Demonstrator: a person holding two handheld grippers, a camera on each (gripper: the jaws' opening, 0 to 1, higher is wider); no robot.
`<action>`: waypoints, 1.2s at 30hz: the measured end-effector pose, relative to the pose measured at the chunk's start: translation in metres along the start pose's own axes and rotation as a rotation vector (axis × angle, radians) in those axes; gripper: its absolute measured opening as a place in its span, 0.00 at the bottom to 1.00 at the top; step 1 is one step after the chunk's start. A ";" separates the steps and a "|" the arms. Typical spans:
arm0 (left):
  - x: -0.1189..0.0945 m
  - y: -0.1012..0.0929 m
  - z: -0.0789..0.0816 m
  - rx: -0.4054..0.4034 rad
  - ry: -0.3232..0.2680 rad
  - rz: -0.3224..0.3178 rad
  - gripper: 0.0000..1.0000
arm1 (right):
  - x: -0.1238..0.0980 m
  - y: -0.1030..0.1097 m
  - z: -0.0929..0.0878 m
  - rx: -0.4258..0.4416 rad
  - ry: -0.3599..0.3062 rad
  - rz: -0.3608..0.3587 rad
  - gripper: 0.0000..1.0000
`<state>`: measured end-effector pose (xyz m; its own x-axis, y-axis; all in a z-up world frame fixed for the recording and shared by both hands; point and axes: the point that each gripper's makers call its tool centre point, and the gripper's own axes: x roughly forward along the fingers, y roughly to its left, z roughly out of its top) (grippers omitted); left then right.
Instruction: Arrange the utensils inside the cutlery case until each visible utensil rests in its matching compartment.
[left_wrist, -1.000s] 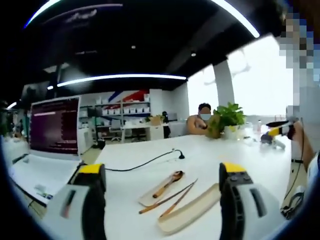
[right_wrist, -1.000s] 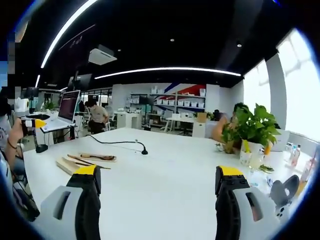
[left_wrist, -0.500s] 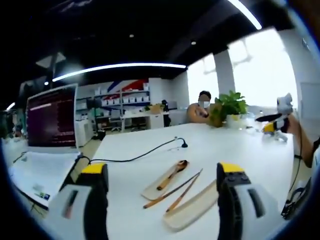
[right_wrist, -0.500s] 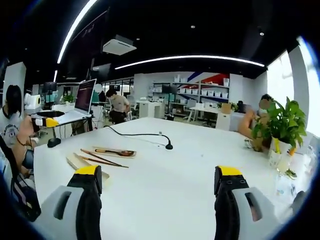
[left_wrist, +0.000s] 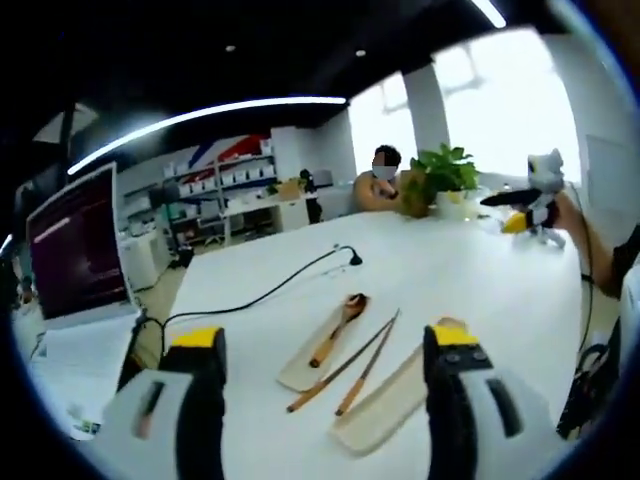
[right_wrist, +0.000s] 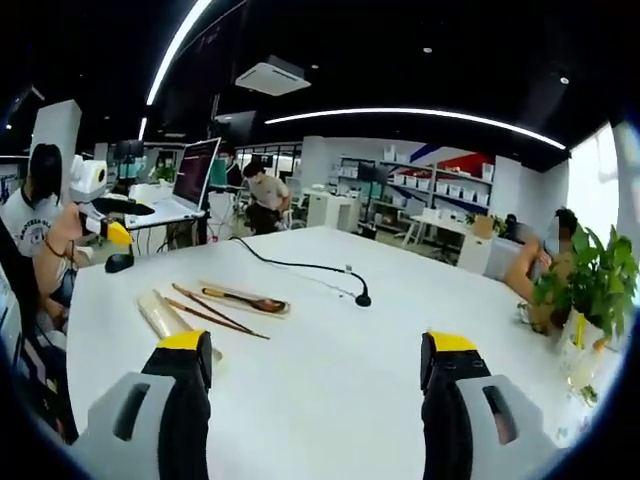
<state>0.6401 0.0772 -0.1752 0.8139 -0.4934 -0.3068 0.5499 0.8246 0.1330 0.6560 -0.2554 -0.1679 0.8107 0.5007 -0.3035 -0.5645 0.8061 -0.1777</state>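
Pale wood marks both halves of the cutlery case, which lie apart on the white surface (left_wrist: 470, 290). In the left gripper view, the case tray (left_wrist: 312, 357) holds a wooden spoon (left_wrist: 338, 330) lying lengthwise in it, bowl end toward the black cable (left_wrist: 262, 295). Just beside the tray, on its side away from the cable, two chopsticks (left_wrist: 352, 363) lie on the bare surface, crossing near their far tips. Beyond the chopsticks, touching or nearly touching them, rests the case lid (left_wrist: 392, 405), partly hidden behind one jaw.

The left claw (left_wrist: 325, 345) hovers above the surface near the tray, its jaws spread wide with nothing between them. The right claw (right_wrist: 320, 350) also stands open and empty, well apart from the tray; in the right gripper view the tray (right_wrist: 248, 301) with the spoon (right_wrist: 245, 298) sits just short of the cable (right_wrist: 295, 267), the chopsticks (right_wrist: 215, 312) beside it, and the lid (right_wrist: 172, 322) nearest that claw's left jaw.

Past the cable in the left gripper view stands a potted plant (left_wrist: 440, 180), with a seated person (left_wrist: 382, 185) beside it. An open laptop (left_wrist: 75, 262) sits off the surface's edge near the cable's other end. The right claw (left_wrist: 528, 208) appears in a hand, well away from the tray.
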 end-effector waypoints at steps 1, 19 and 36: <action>0.003 -0.002 -0.002 0.008 0.019 -0.021 0.81 | 0.003 0.002 0.003 -0.011 -0.007 0.006 0.88; 0.041 -0.020 -0.022 0.113 0.214 -0.169 0.69 | 0.050 0.023 0.029 -0.181 0.048 0.157 0.78; 0.067 -0.032 -0.050 0.130 0.356 -0.300 0.57 | 0.097 0.050 0.026 -0.347 0.158 0.325 0.67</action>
<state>0.6679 0.0319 -0.2467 0.5137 -0.5598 -0.6501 0.7879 0.6078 0.0992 0.7102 -0.1588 -0.1817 0.5655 0.6330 -0.5286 -0.8244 0.4503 -0.3428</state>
